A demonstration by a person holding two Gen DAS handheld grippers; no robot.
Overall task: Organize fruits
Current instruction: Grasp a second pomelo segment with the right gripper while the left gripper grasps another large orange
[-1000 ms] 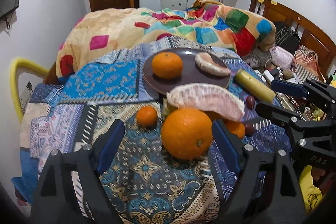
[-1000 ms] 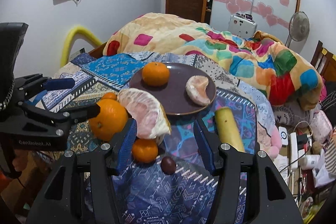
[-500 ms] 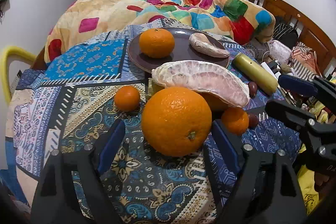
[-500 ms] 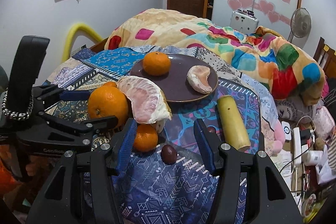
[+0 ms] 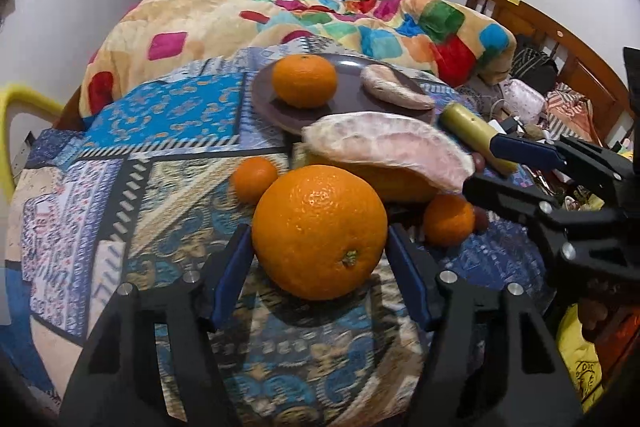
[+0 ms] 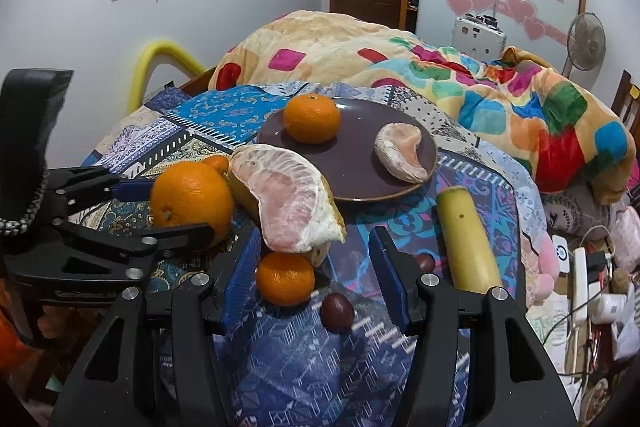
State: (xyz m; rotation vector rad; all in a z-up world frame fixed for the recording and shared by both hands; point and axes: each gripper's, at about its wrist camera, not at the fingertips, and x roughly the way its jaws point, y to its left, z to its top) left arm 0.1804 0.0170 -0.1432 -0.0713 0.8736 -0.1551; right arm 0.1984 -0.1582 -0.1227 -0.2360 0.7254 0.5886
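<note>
A big orange [image 5: 320, 231] sits on the patterned cloth between the open fingers of my left gripper [image 5: 320, 267]; the pads stand close on both sides, contact unclear. It also shows in the right wrist view [image 6: 192, 199], with the left gripper [image 6: 160, 207] around it. Behind it lies a large peeled pomelo piece [image 5: 384, 151] [image 6: 292, 199]. A brown plate [image 6: 352, 171] holds an orange [image 6: 312, 119] and a pomelo segment [image 6: 400, 151]. My right gripper [image 6: 314, 283] is open, with a small tangerine [image 6: 285, 279] by its left pad and a dark plum [image 6: 337, 311] between the fingers.
A second small tangerine [image 5: 254, 179] lies left of the pomelo. A yellow cylinder [image 6: 468, 239] lies right of the plate. A colourful blanket [image 6: 400, 67] is heaped behind. Cables and clutter [image 6: 588, 279] fill the right side. A yellow rail [image 6: 160, 55] stands at left.
My left gripper has moved forward so the big orange now sits between its fingers. My right gripper has edged forward toward the small tangerine and plum.
</note>
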